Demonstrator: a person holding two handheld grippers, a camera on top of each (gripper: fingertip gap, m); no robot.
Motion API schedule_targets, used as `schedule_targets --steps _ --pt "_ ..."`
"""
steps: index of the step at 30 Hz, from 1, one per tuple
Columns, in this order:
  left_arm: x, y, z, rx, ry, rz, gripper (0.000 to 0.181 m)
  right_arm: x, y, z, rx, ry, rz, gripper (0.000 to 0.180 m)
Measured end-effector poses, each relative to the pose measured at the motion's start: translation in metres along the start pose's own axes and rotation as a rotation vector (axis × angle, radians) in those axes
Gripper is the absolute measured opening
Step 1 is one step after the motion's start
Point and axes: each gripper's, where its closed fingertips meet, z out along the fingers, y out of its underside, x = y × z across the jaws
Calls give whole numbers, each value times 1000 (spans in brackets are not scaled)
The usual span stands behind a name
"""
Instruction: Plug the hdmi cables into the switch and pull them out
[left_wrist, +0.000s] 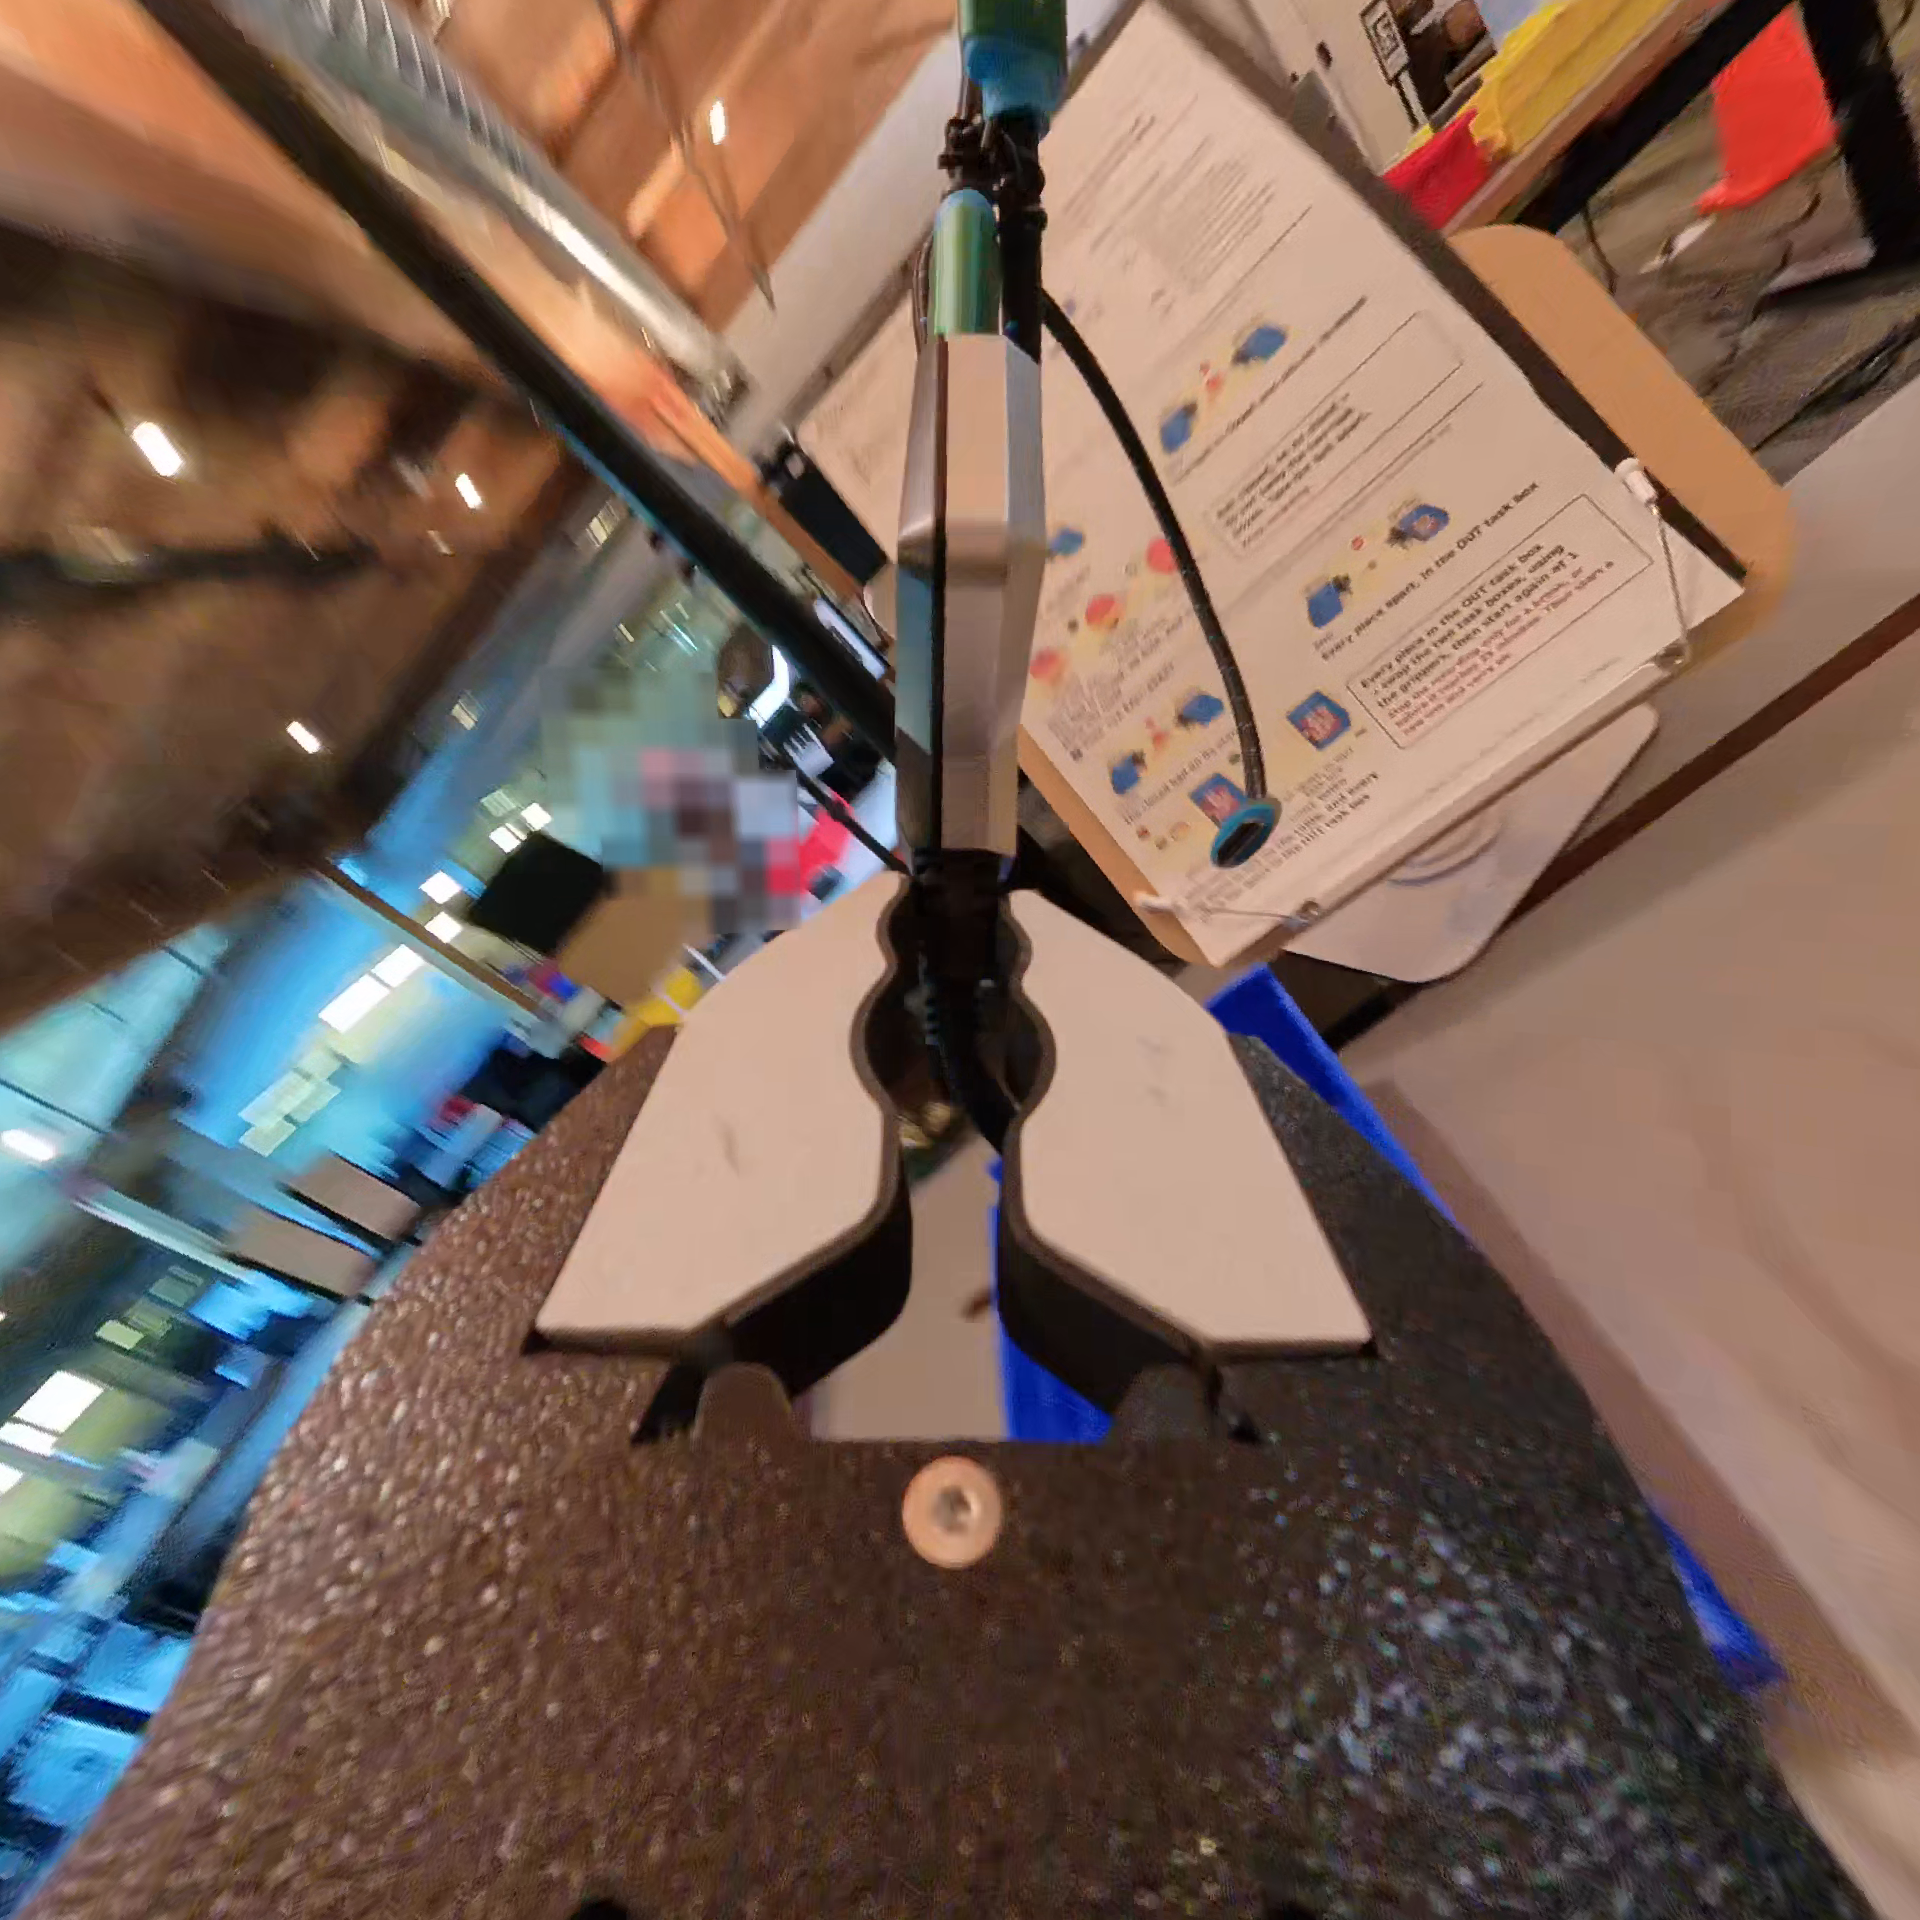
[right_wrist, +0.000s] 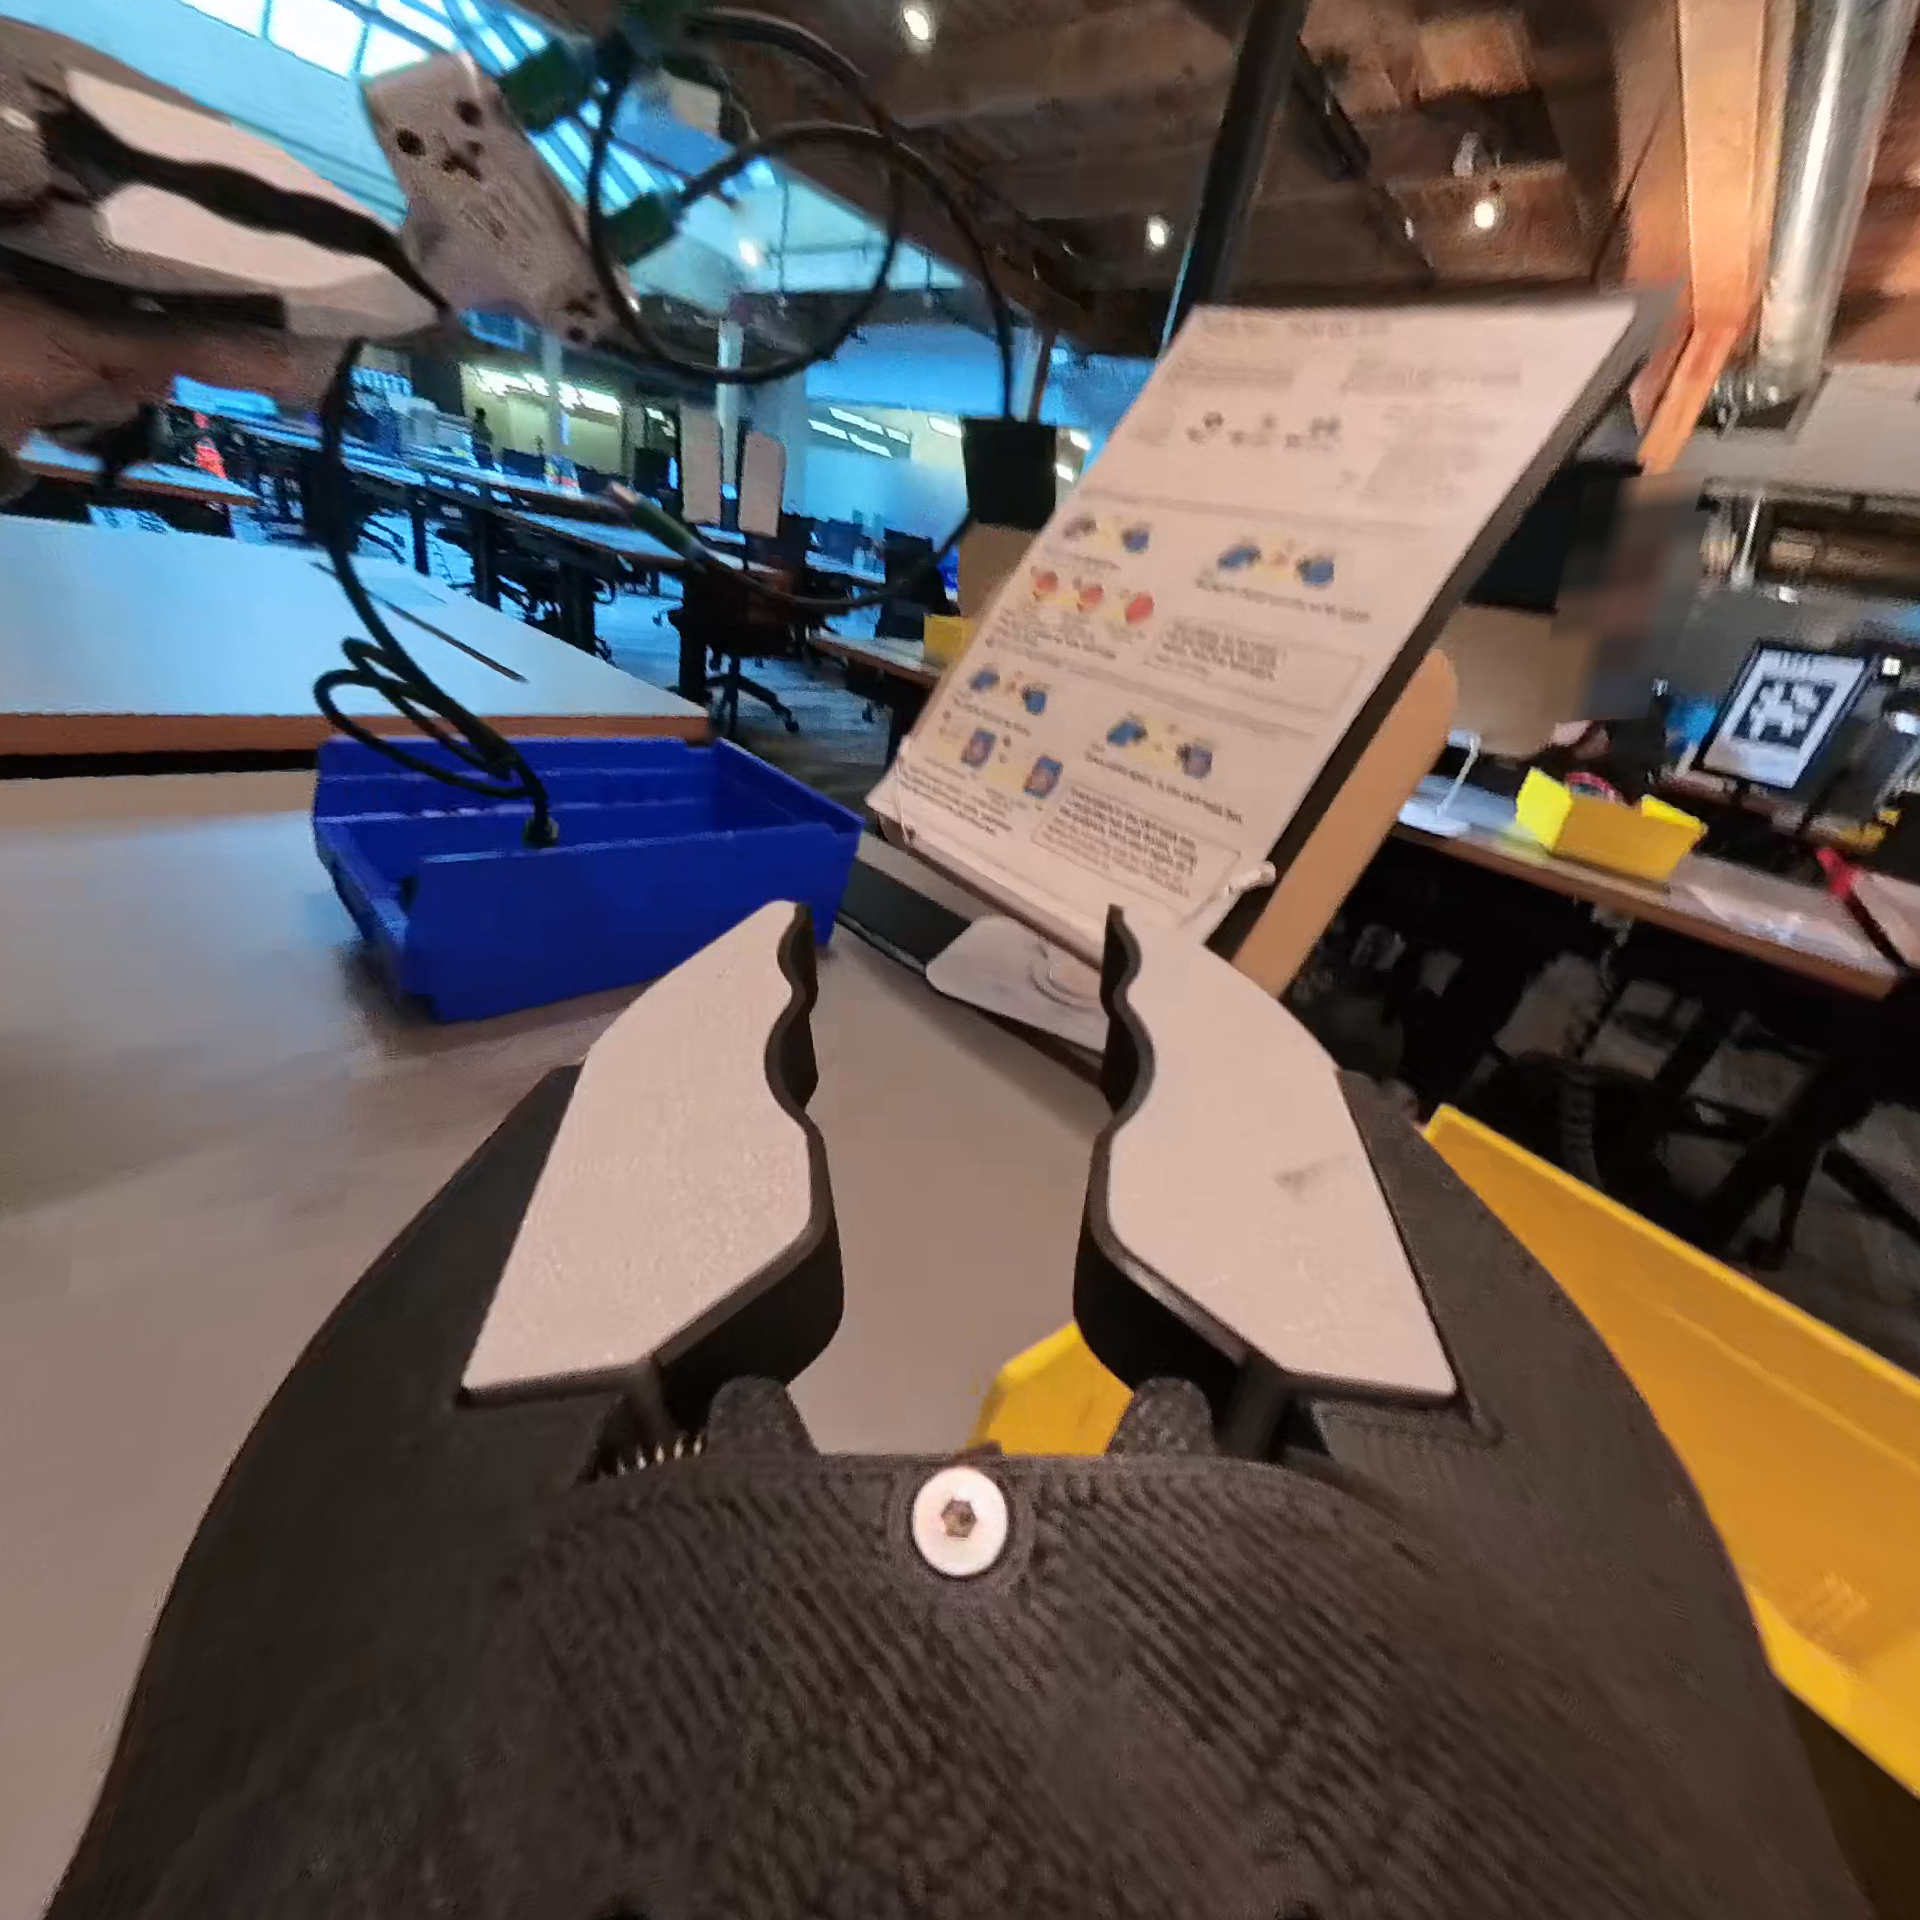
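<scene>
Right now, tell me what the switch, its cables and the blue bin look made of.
Switch: looks like brushed metal, grey with a soft sheen and bevelled edges; coated plastic is possible. Cables: black with a fine ribbed texture, probably braided sleeving. Blue bin: moulded plastic, even colour, semi-gloss, thin walls.

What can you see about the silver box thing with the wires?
The switch is a slim, silver, metal-looking box with slanted edges. The left gripper is shut on the black cable at its near end and holds it up in the air, edge-on. Green plugs sit at its far end. Another black cable loops down beside it. The right view shows a flat face with small dark spots.
</scene>
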Motion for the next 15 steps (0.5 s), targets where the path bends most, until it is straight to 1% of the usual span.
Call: schedule_targets --steps 2,4,7,9,11,13,15 --pt "11 -29 -10 46 -1 140 13 -5 -22 -8 55 -3 -18 53" --pt "30 -50 -19 82 18 251 13 -10 -44 -16 105 13 -68 53" --pt "78 -64 -32 115 101 370 13 -33 -61 -20 108 3 -270 54" --pt "115 -62 -39 116 152 468 13 -51 -62 -14 111 1 -422 58" --pt "151 -56 -45 112 203 565 13 -70 -59 -6 152 10 -574 59" --pt "182 -47 -50 103 244 641 13 -96 -44 5 171 -41 -719 58" --pt "207 -39 -55 99 279 674 13 -120 -17 17 142 -134 -831 58"
